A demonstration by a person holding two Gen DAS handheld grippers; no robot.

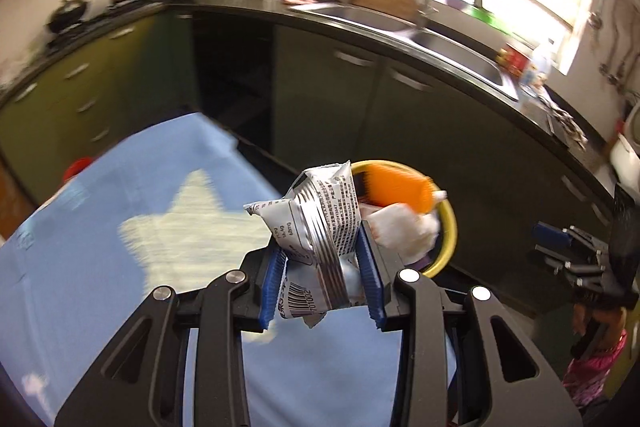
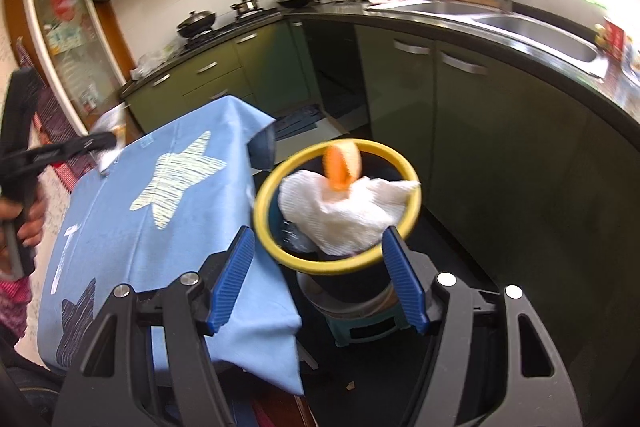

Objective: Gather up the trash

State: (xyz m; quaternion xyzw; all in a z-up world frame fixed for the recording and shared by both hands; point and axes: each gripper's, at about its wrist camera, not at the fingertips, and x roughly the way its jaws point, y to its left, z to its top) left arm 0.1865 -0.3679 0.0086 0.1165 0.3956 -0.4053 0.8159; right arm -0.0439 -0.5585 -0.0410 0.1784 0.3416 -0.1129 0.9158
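My left gripper [image 1: 320,255] is shut on a crumpled silver snack wrapper [image 1: 320,215] with a barcode, held above the edge of the table under a blue star-print cloth [image 1: 132,227]. Just beyond stands a dark trash bin with a yellow rim [image 1: 450,223], holding an orange piece [image 1: 400,187] and a white tissue [image 1: 404,231]. In the right wrist view my right gripper [image 2: 318,235] stands open over the bin's rim [image 2: 264,203], nothing pressed between its blue pads. The tissue [image 2: 344,211] drapes across the bin with the orange piece [image 2: 340,167] blurred above it. The left gripper [image 2: 100,143] shows at the far left.
The bin sits on a small green stool [image 2: 360,331] on the dark floor. Green cabinets [image 2: 400,95] and a black counter with a steel sink [image 2: 532,27] curve behind. A stove with pots [image 2: 200,23] is at back left. A hand [image 2: 28,223] grips the left handle.
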